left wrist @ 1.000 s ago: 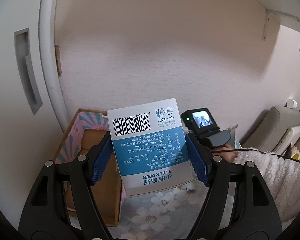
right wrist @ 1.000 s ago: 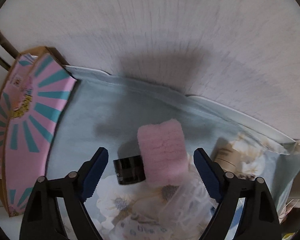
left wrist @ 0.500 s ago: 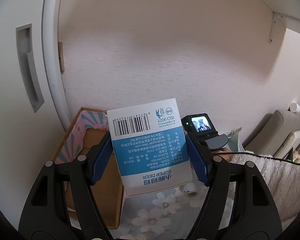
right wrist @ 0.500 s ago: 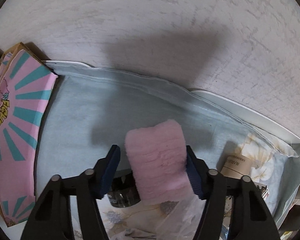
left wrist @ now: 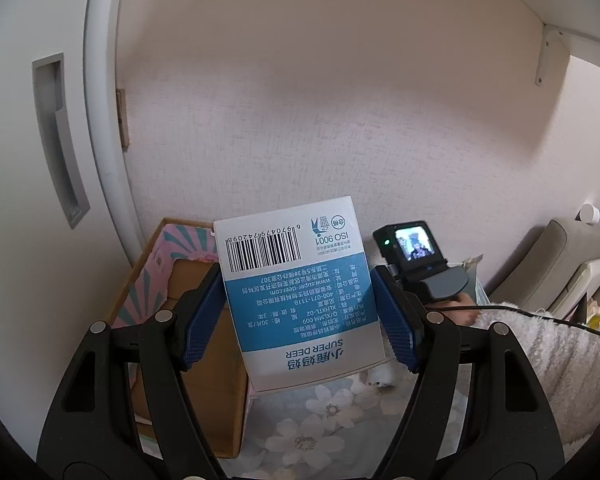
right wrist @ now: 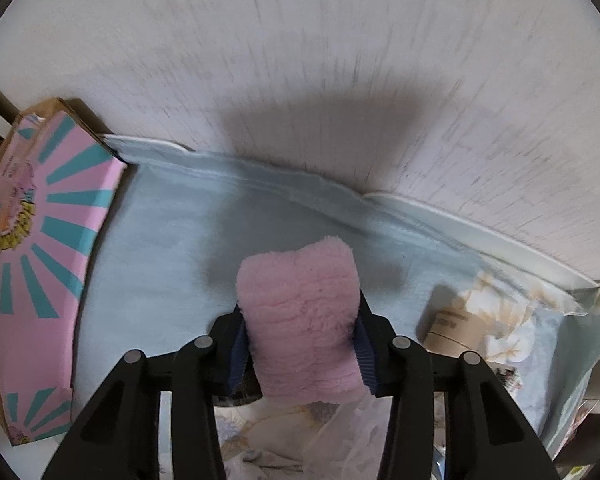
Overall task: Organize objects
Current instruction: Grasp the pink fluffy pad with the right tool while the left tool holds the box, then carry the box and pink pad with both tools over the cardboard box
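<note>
Left wrist view: a pale textured wall (left wrist: 320,120) fills most of the picture, with a white door (left wrist: 32,128) at its left edge and one shelf bracket (left wrist: 548,56) high on the right, so open air lies above and ahead of the gripper. Below, one cardboard box (left wrist: 204,336) with a pink and teal sunburst flap stands open against the wall, its bare brown floor showing behind the left finger. A flowered cloth (left wrist: 324,420) covers the surface right of the box. The left gripper (left wrist: 300,316) is clamped on one white and blue carton (left wrist: 300,300), both blue pads pressed flat on its sides; the carton is raised above the cloth, beside the box's right wall, barcode end away from the camera. To the right, a fluffy sleeve (left wrist: 540,360) runs toward the other tool's small screen (left wrist: 414,242). In the right wrist view, the same wall (right wrist: 320,60) meets the blue cloth (right wrist: 160,248) along a curved back edge, and the box's flap (right wrist: 40,248) bounds the cloth on the left, leaving a bare stretch of cloth between flap and gripper. The right gripper (right wrist: 300,344) has just been closing and now squeezes one pink fluffy roll (right wrist: 300,320), the pads sunk into its pile. One tan jar (right wrist: 456,328) lies just right of it, and part of one dark jar (right wrist: 236,390) shows under the left finger.
</note>
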Demonstrator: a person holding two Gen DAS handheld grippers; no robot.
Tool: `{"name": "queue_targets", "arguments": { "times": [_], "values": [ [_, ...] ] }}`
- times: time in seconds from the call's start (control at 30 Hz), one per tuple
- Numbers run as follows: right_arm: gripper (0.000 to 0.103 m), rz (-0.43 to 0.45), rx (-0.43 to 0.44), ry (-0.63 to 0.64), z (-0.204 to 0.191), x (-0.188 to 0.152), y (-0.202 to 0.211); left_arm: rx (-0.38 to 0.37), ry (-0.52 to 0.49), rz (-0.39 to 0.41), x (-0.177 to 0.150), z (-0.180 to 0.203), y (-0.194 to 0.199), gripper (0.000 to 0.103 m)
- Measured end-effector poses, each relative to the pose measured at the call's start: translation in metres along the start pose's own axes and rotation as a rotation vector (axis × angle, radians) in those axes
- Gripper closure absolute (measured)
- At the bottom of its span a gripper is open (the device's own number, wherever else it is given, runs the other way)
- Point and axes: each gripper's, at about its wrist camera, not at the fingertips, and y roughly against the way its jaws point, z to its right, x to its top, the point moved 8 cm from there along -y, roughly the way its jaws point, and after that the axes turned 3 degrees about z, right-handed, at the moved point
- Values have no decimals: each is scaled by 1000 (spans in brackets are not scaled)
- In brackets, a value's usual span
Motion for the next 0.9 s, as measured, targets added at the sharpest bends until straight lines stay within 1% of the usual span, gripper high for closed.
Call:
{"name": "queue_targets", "arguments": {
  "times": [0.27, 0.37, 0.43, 0.47, 0.5, 0.53, 0.63, 0.73, 0.9],
  "values": [
    [61, 115, -17, 22, 4, 1, 56, -23, -4, 10, 5, 2, 8, 34],
    [61, 163, -27, 31, 4, -1, 84, -30, -16, 18, 7, 4, 11, 34],
    [61, 188, -38, 38, 13, 21, 108, -35, -23, 21, 7, 5, 12, 34],
    [61, 211, -43, 38, 13, 20, 120, -38, -27, 21, 7, 6, 13, 34],
    [61, 226, -44, 35, -5, 19, 120, -40, -29, 21, 7, 6, 12, 34],
    [61, 242, -43, 31, -11, 17, 128, -44, -33, 22, 7, 7, 13, 34],
    [61, 297, -51, 17, -13, 9, 163, -53, -41, 24, 8, 9, 12, 34],
    [61, 354, -71, -18, -20, 8, 181, -67, -48, 26, 9, 13, 13, 34],
    [61, 438, -89, -46, -23, -6, 229, -76, -72, 33, 11, 19, 14, 34]
  ]
}}
